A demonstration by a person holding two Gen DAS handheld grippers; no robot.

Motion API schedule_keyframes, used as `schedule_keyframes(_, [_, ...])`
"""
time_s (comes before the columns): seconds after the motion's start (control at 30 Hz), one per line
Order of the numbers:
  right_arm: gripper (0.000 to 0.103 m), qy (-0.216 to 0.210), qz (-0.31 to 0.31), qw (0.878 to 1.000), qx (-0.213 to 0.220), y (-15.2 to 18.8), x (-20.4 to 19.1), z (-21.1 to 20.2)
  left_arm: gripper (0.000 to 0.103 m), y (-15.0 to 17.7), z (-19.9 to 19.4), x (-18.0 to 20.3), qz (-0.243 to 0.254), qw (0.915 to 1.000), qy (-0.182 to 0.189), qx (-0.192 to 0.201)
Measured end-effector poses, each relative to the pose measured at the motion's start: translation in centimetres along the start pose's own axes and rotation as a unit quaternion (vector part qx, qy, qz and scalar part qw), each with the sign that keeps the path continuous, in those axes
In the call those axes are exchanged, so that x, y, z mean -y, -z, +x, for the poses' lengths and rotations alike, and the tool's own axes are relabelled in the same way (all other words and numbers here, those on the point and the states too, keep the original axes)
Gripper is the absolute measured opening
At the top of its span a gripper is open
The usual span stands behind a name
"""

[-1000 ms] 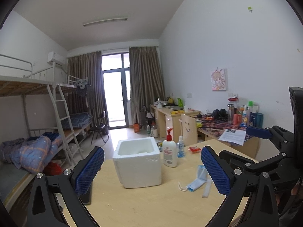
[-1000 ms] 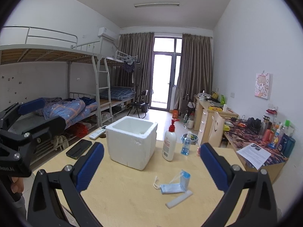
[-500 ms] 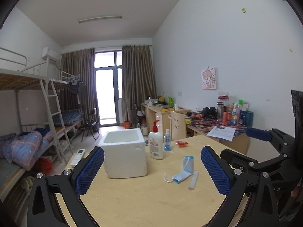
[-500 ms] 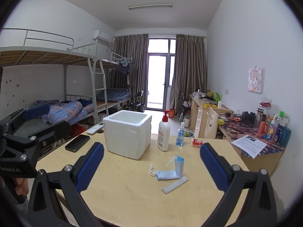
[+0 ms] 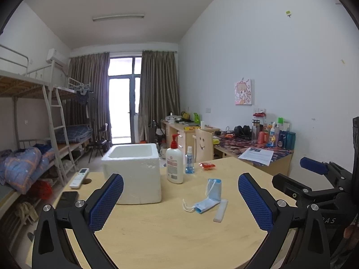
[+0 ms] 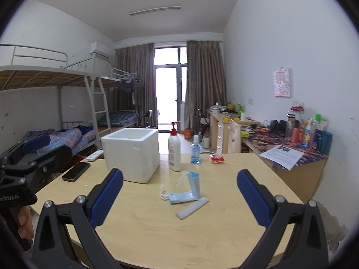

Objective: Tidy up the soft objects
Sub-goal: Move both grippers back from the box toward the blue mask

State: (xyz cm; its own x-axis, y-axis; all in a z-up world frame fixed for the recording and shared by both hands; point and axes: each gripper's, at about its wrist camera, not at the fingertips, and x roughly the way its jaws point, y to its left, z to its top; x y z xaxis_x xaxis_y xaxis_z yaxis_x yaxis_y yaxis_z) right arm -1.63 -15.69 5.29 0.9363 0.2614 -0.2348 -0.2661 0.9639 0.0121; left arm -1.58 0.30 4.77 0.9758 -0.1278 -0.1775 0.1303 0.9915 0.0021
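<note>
A folded blue face mask (image 5: 207,205) (image 6: 182,196) lies on the wooden table (image 5: 170,235) (image 6: 157,231), one end standing up, beside a white strip (image 5: 220,211) (image 6: 192,207). A white foam box (image 5: 134,168) (image 6: 132,154), open on top, stands to its left. My left gripper (image 5: 180,198) is open and empty, held above the table short of the mask. My right gripper (image 6: 179,192) is open and empty, also short of the mask. Each gripper shows at the edge of the other's view.
A lotion pump bottle (image 5: 174,162) (image 6: 174,151), a small blue spray bottle (image 5: 189,161) (image 6: 195,150) and a red packet (image 5: 207,165) (image 6: 217,158) stand behind the mask. A black phone (image 5: 67,198) (image 6: 75,171) and a white remote (image 5: 79,177) lie left of the box. Bunk beds stand at left, cluttered desks at right.
Both grippers have pulled back and swung, so the box, bottles and mask sit farther away and more centred. Both stay open and empty.
</note>
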Motion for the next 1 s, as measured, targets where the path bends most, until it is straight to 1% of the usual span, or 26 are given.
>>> schedule_keyframes(0.13, [0.102,0.013,0.005,1.000,-0.010,0.7,1.1,0.6,0.102,0.7,1.2,0.4,-0.006,0.9999,0.011,-0.008])
schedule_keyframes(0.27, [0.102,0.039,0.006,0.999,-0.011,1.4,1.8,0.7,0.102,1.4,2.4,1.0,0.002,0.9998,0.016,-0.015])
schedule_keyframes(0.37, [0.102,0.045,0.015,0.999,-0.019,1.8,2.5,1.0,0.102,1.7,3.3,1.5,-0.001,0.9991,0.038,-0.020])
schedule_keyframes(0.43, [0.102,0.051,0.019,0.998,-0.023,2.1,3.0,1.1,0.102,1.9,3.8,1.5,-0.005,0.9986,0.046,-0.025])
schedule_keyframes(0.6, [0.102,0.065,0.032,0.997,-0.030,2.4,4.0,1.1,0.102,2.4,5.1,2.4,0.001,0.9979,0.053,-0.038])
schedule_keyframes(1.0, [0.102,0.085,0.036,0.994,-0.053,3.3,4.8,2.2,0.102,3.0,8.1,3.4,0.012,0.9958,0.066,-0.062])
